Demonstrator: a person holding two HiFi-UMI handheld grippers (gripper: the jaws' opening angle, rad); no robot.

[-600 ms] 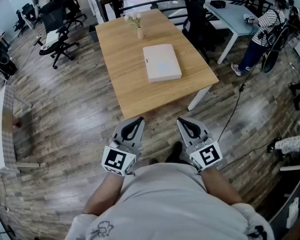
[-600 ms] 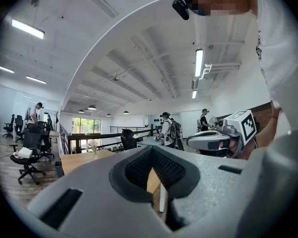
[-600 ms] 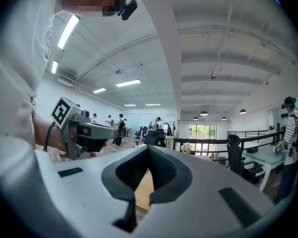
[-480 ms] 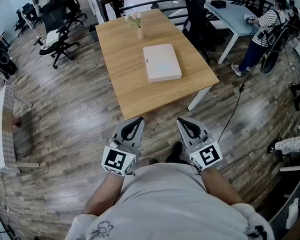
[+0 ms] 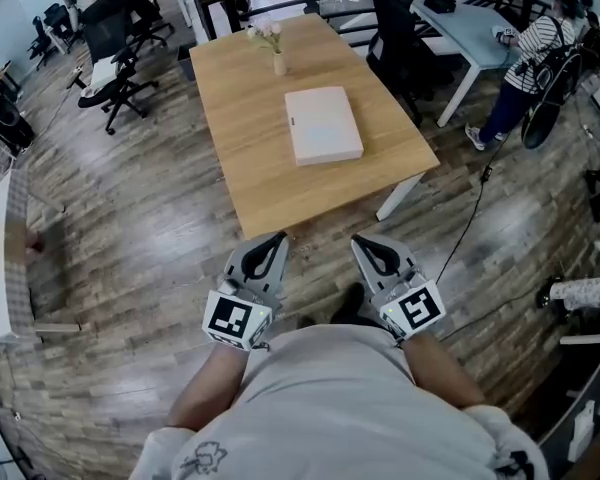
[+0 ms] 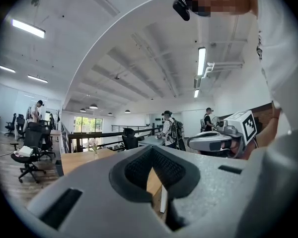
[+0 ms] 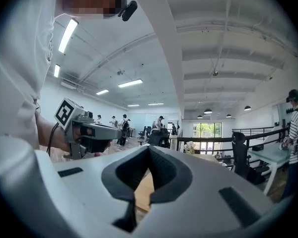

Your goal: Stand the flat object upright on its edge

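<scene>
Our left gripper [image 5: 276,240] and right gripper [image 5: 361,242] have jaws pressed together, empty, and the flat white box [image 5: 323,125] lies well ahead of them on the smooth wooden table [image 5: 242,118].

An open-plan office: swivel chairs [image 5: 115,86], desks [image 5: 467,34], ceiling strip lights [image 6: 201,61], people working.

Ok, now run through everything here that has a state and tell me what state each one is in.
Box: lying flat on the table, untouched.
Vase: upright, holding flowers.
Left gripper: shut, empty, short of the table.
Right gripper: shut, empty, short of the table.
</scene>
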